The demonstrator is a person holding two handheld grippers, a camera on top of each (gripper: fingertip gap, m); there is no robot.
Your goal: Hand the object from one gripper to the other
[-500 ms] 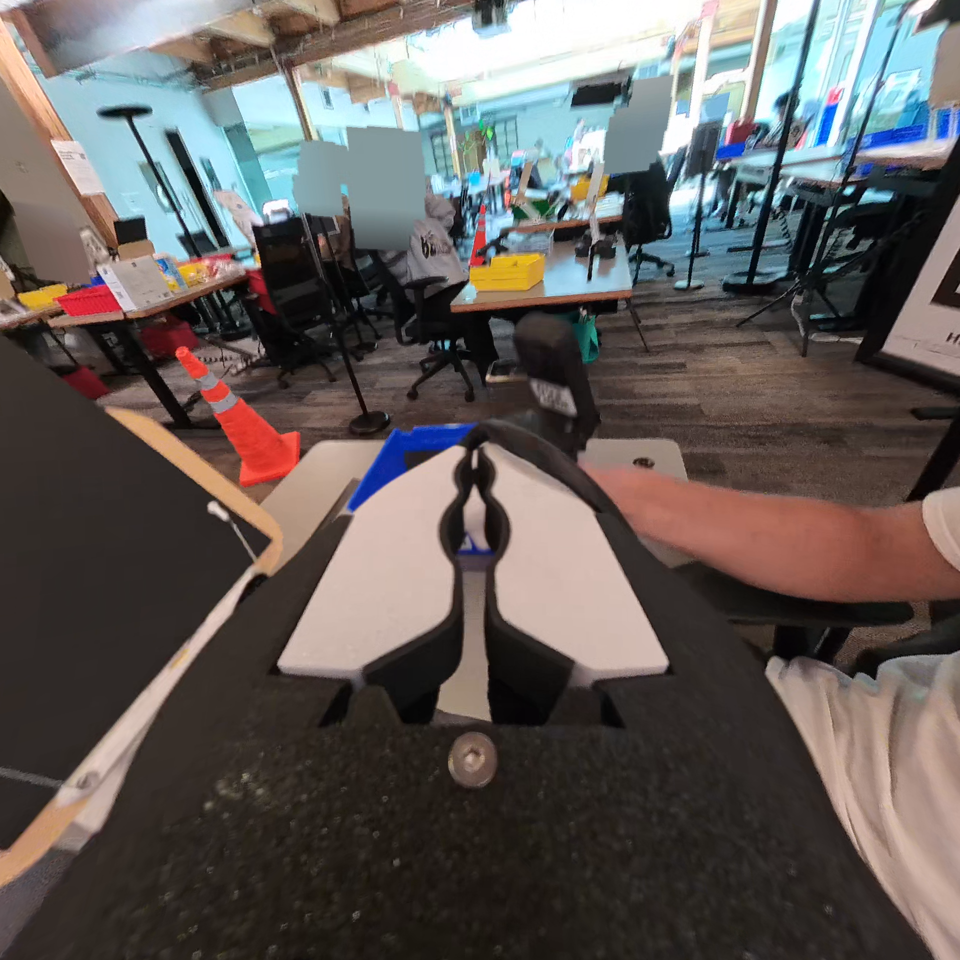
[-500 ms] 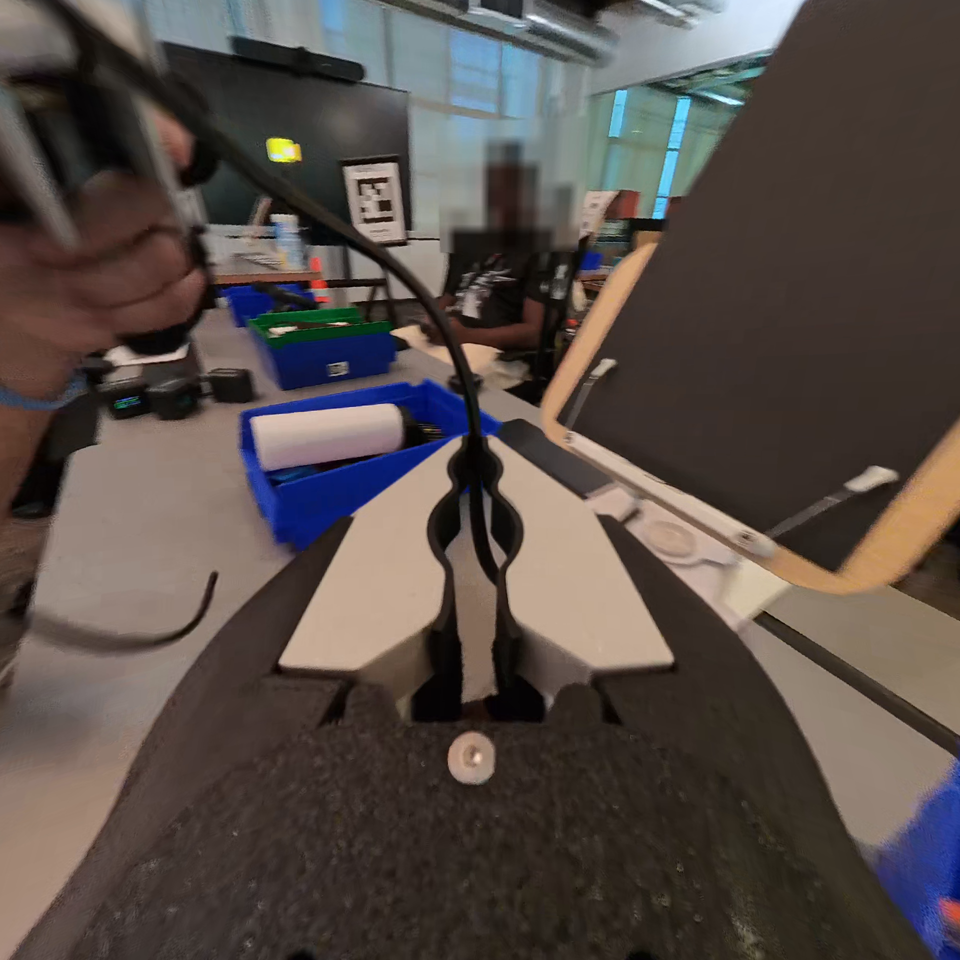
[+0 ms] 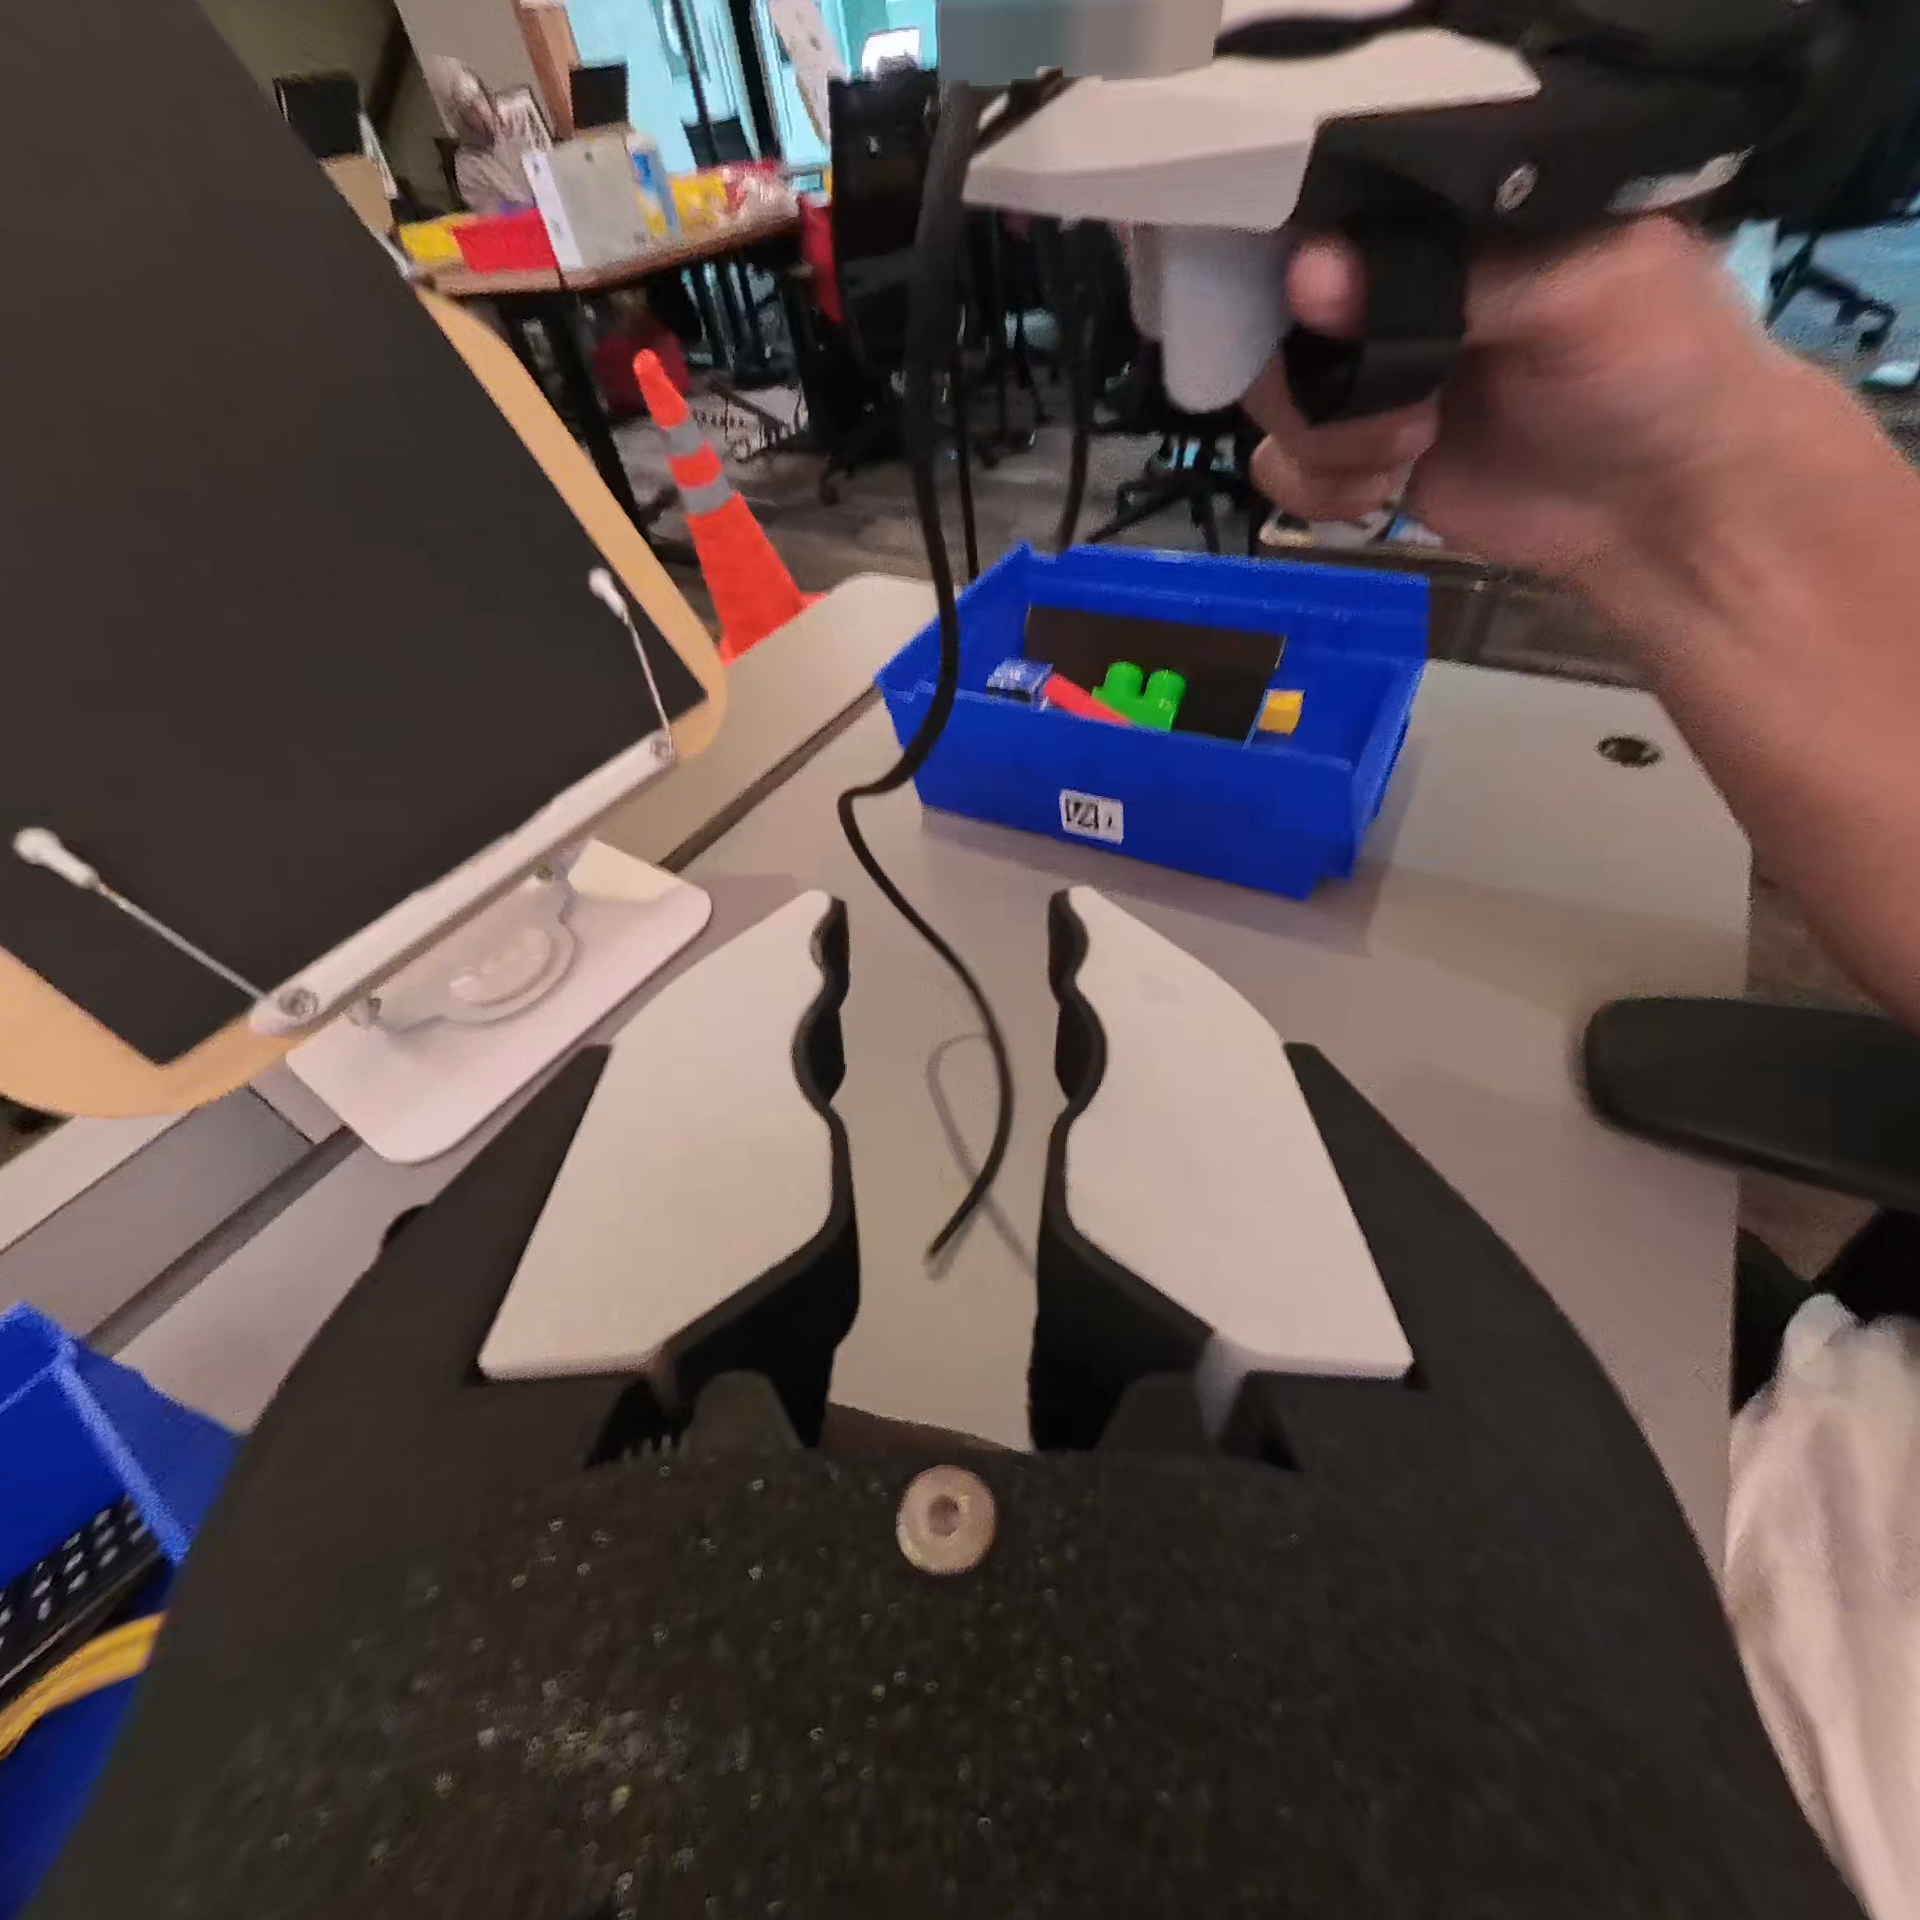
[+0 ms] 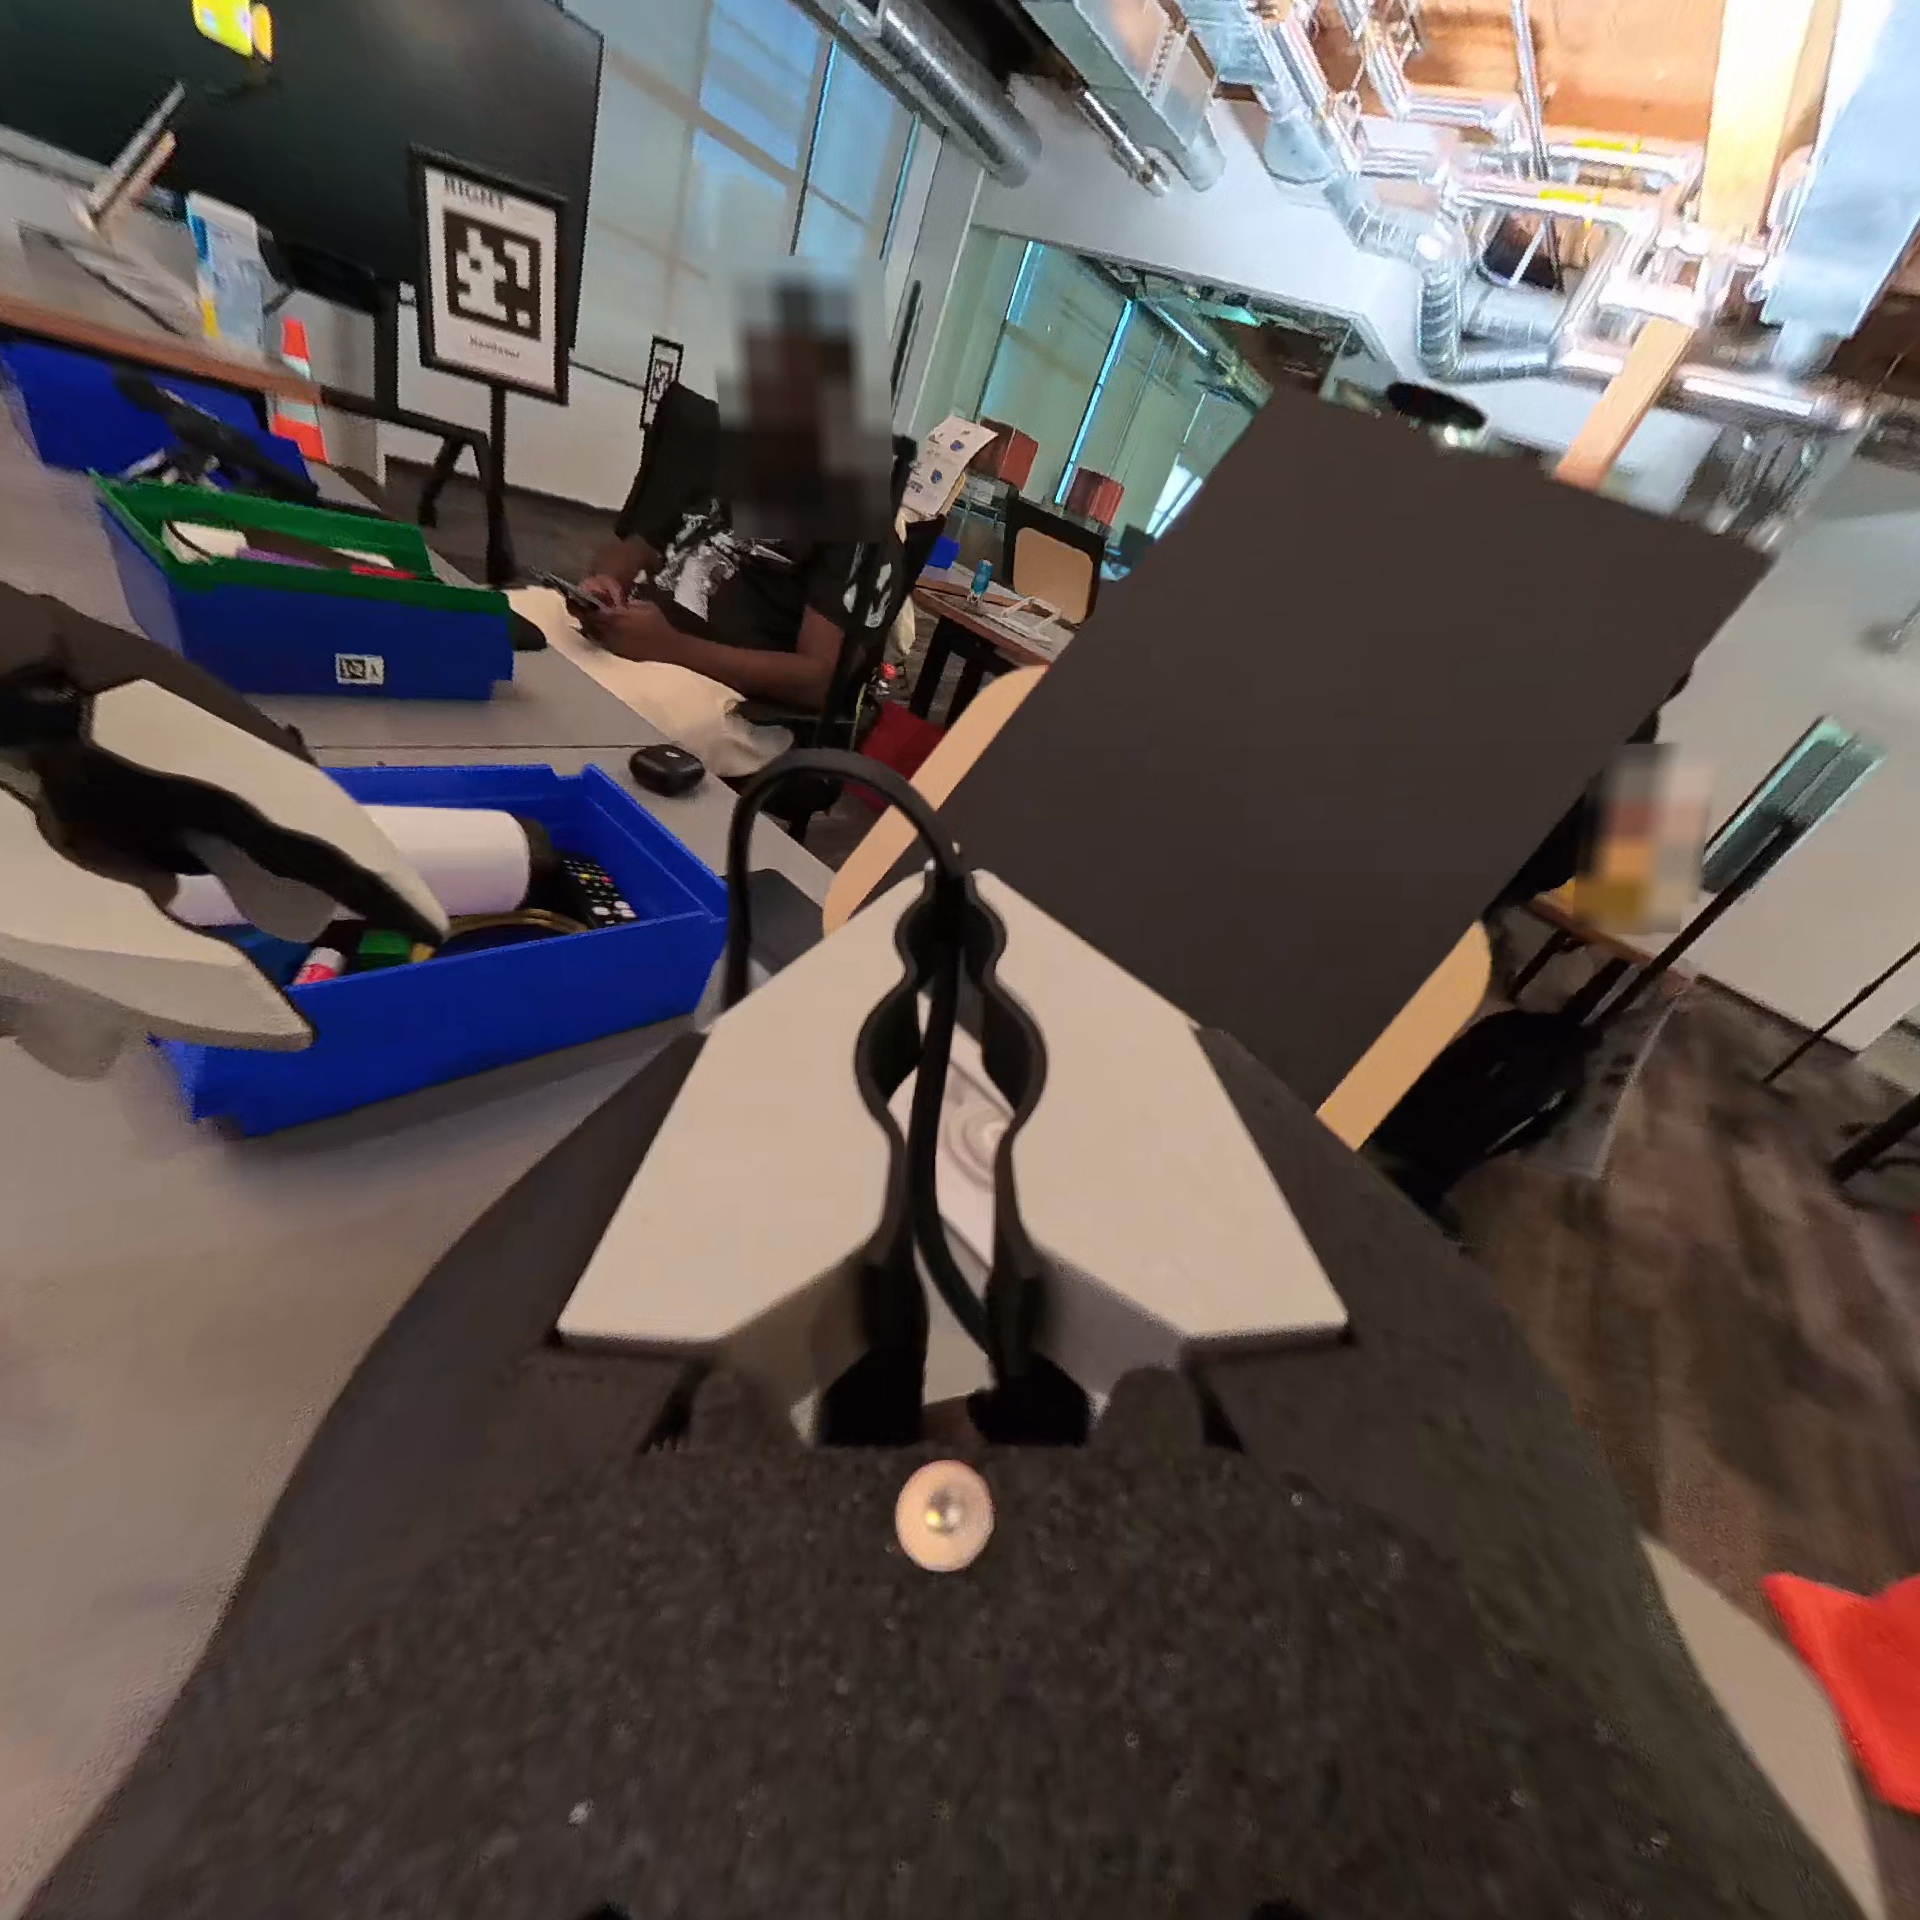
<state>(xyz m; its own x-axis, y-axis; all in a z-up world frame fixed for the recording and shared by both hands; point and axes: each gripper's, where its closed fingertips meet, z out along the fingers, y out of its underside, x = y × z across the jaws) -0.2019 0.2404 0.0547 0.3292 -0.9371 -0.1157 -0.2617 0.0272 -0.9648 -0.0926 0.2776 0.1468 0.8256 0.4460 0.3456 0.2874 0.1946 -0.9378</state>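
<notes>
A thin black cable (image 4: pixel 821 774) is pinched in my right gripper (image 4: pixel 951 883), which is shut on it. The cable loops up over the tips and drops down on the left. In the left wrist view the right gripper (image 3: pixel 997 156) is held high by a hand, and the cable (image 3: pixel 925 623) hangs down from it. The cable's free end lies between the spread fingers of my left gripper (image 3: pixel 945 904), touching neither finger. The left gripper is open and empty. It also shows at the left of the right wrist view (image 4: pixel 369 977).
A blue bin (image 3: pixel 1143 821) of small toys stands on the grey table (image 3: pixel 1507 935) ahead. A black board with a wooden rim (image 3: pixel 260 571) leans on a white stand at the left. Another blue bin (image 4: pixel 468 1008) holds a white roll. An orange cone (image 3: pixel 717 520) and a seated person (image 4: pixel 748 623) are beyond the table. My right fingertips sit around 15 centimeters from my left ones.
My left gripper was shut and pointed out at the room; now it is open and tilted down at the table. The cable now hangs only from the right gripper, which has risen.
</notes>
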